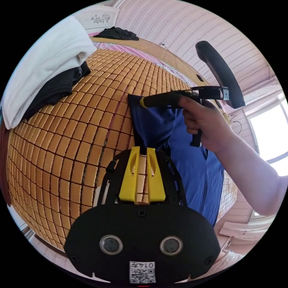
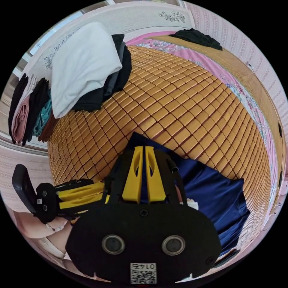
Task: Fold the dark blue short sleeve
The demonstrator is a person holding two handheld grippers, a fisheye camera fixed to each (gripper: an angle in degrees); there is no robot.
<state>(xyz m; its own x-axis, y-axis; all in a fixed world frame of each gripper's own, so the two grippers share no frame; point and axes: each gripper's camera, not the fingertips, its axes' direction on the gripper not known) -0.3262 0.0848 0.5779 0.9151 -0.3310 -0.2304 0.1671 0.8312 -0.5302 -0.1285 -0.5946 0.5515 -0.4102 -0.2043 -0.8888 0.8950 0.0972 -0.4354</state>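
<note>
2 grippers, left gripper [image 1: 142, 151] and right gripper [image 2: 143, 150], pinching dark blue shirt [image 2: 210, 192], bamboo mat [image 2: 180, 99]

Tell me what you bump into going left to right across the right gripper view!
Hanging clothes → left gripper → right gripper → dark blue shirt → pink flowered bed edge.

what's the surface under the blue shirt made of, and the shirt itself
The surface looks like a mat of small bamboo or wood tiles: glossy amber rectangles with dark seams. The dark blue shirt seems a thin, smooth fabric with a slight sheen, draping in soft folds; the fibre can't be told.
</note>
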